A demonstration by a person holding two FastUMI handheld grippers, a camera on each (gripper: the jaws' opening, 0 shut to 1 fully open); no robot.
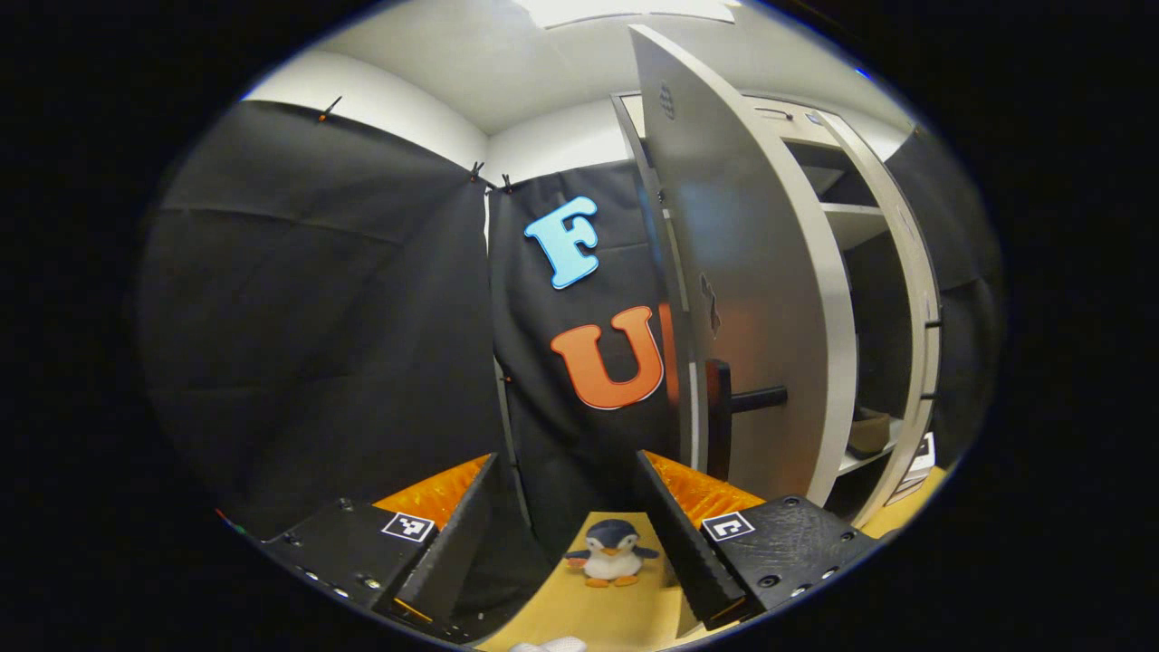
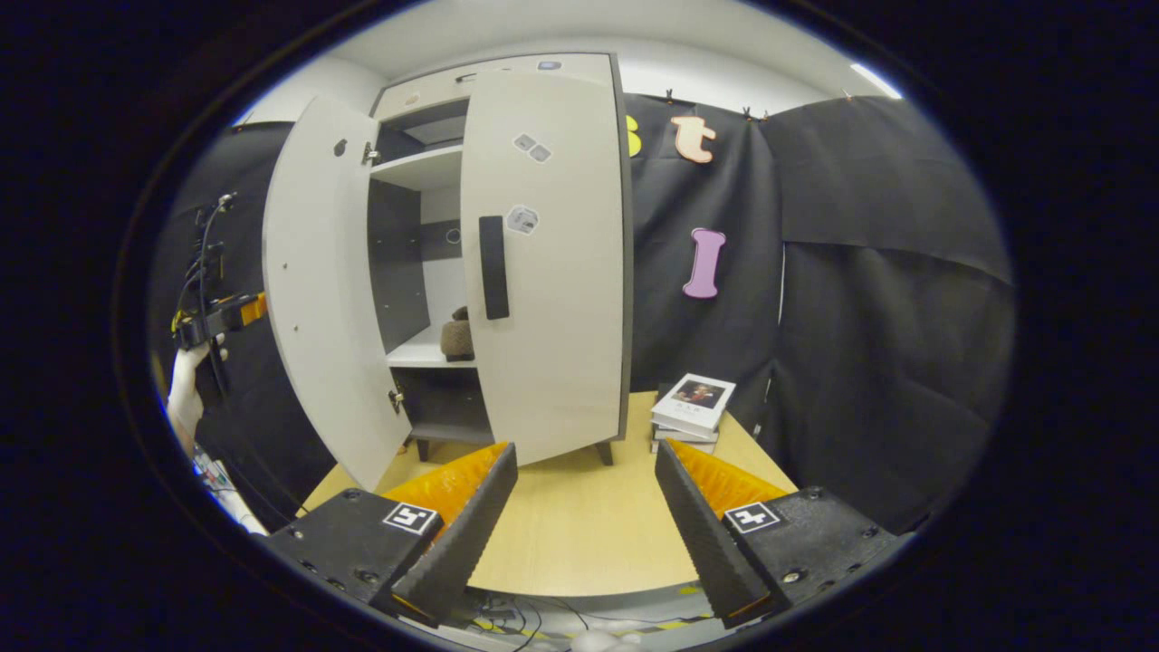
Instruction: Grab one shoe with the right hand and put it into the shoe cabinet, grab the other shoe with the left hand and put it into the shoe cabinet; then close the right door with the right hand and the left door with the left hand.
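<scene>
Here, in the right gripper view, the shoe cabinet (image 2: pixel 543 254) stands centre frame on the table (image 2: pixel 579 534), its right door (image 2: pixel 552 272) shut and left door (image 2: pixel 317 290) swung open; a brown shoe (image 2: pixel 457 340) sits on the shelf between them. The right claw (image 2: pixel 584 516) gapes wide, holding nothing. In the left gripper view, the left claw (image 1: pixel 566 534) is equally wide, a toy penguin (image 1: pixel 611 552) between its fingers at bottom centre.

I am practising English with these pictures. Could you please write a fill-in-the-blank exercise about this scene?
1. The cabinet's left door stands ___.
2. The right door is ___.
3. A shoe sits on a ___ inside the cabinet.
4. The stack of books lies on the ___.

Missing words: open; closed; shelf; table
</scene>
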